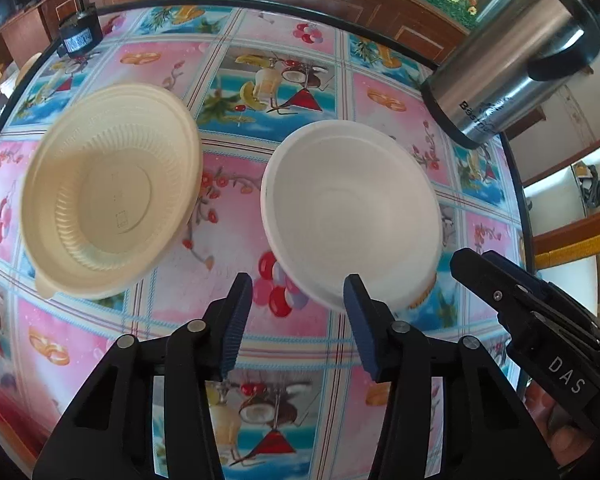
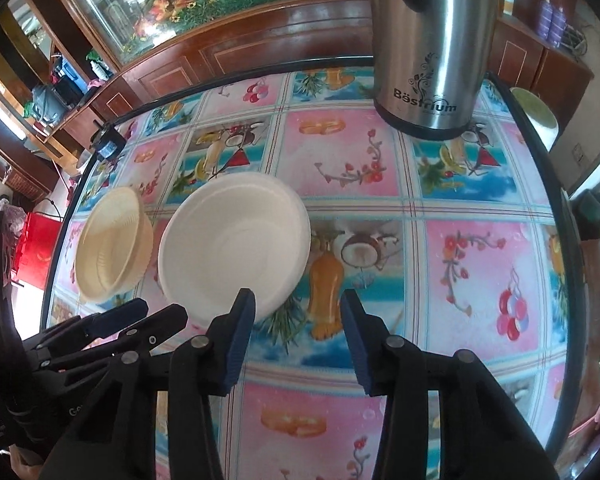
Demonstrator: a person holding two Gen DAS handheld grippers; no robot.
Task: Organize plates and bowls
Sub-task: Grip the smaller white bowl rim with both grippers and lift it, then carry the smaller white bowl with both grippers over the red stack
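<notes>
Right gripper hanging over patterned table, jaws apart, nothing between them. White bowl sitting beside cream bowl; steel kettle standing behind.

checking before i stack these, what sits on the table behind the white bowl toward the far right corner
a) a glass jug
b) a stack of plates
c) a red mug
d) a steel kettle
d: a steel kettle with a black base stands past the white bowl, on the table's far side.

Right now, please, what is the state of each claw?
Left claw: open, holding nothing; the white bowl lies just beyond its tips.
Right claw: open, holding nothing, above the table.
</notes>
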